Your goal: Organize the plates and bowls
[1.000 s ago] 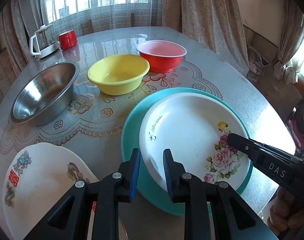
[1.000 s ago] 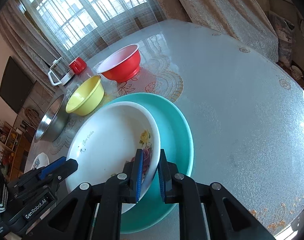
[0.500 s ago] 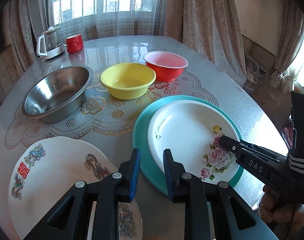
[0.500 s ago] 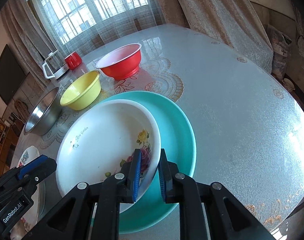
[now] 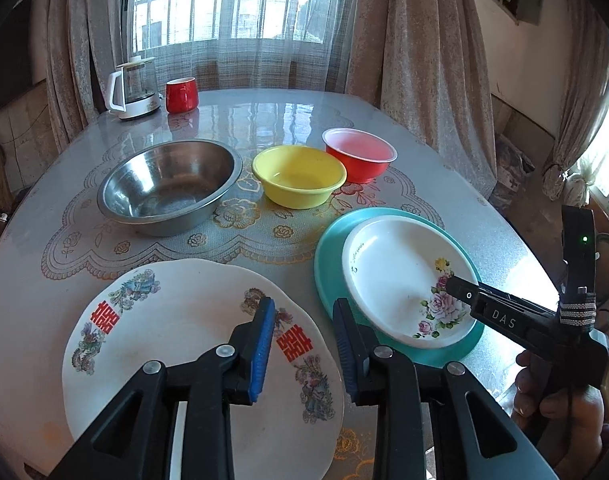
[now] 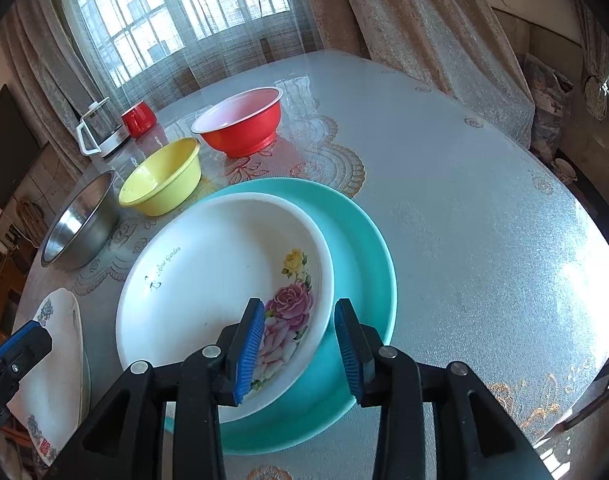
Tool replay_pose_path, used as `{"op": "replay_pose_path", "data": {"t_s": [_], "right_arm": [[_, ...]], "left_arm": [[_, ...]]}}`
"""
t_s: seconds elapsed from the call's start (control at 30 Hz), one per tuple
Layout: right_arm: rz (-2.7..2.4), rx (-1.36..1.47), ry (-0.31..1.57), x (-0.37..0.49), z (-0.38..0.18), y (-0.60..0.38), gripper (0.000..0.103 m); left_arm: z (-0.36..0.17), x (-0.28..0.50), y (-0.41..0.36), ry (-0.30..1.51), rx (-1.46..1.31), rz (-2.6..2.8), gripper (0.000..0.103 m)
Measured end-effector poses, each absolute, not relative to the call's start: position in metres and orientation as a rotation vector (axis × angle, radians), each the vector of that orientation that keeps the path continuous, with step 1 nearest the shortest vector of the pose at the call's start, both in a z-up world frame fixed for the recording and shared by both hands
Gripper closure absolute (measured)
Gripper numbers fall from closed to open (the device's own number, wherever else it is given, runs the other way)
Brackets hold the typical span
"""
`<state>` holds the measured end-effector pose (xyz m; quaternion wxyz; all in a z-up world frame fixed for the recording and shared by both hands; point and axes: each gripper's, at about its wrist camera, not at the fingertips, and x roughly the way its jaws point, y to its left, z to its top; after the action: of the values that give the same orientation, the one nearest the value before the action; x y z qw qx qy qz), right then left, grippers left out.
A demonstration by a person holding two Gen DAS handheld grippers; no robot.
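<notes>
The rose plate (image 6: 224, 280) lay in the teal plate (image 6: 364, 240) on the desk's (image 6: 484, 220) near right, its rim between the right gripper's (image 6: 300, 344) just-opened fingers, while the left gripper's (image 5: 302, 344) fingers, also just opened, held nothing.

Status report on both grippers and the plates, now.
Left gripper and right gripper open, jaws just widened, holding nothing. Rose plate released, resting in teal plate. Patterned plate still separate. Nothing blocking.

We see a round glossy tabletop (image 5: 456, 184) under a lace-patterned cover, and on it a steel bowl (image 5: 170, 186), a yellow bowl (image 5: 298, 176) and a red bowl (image 5: 360, 154) in a row. Nearer us lie a teal plate (image 5: 328, 264) and a scalloped white plate (image 5: 176, 320); a kettle (image 5: 134, 86) and red mug (image 5: 181, 95) stand at the far edge.
</notes>
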<state>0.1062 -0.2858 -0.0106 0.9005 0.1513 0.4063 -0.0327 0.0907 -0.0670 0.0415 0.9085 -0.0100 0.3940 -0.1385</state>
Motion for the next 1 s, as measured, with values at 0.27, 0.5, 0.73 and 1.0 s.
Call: {"op": "replay_pose_path", "data": {"t_s": [0.27,0.5,0.73,1.0], "right_arm": [[-0.110,0.282,0.765,0.090,0.009,-0.280,0.063],[0.020,0.282,0.694,0.077,0.026,-0.260,0.045],[0.184,0.257,0.694,0.073,0.029,-0.228,0.044],[0.390,0.268,0.731,0.070,0.019,-0.194,0.044]], "left_arm": [[0.049,0.081,-0.039,0.776,-0.053,-0.248,0.057],[0.051,0.075,-0.004,0.755,-0.090,-0.197,0.052],[0.046,0.069,0.037,0.751,-0.128,-0.112,0.050],[0.033,0.059,0.090,0.773,-0.243,-0.046,0.050]]}}
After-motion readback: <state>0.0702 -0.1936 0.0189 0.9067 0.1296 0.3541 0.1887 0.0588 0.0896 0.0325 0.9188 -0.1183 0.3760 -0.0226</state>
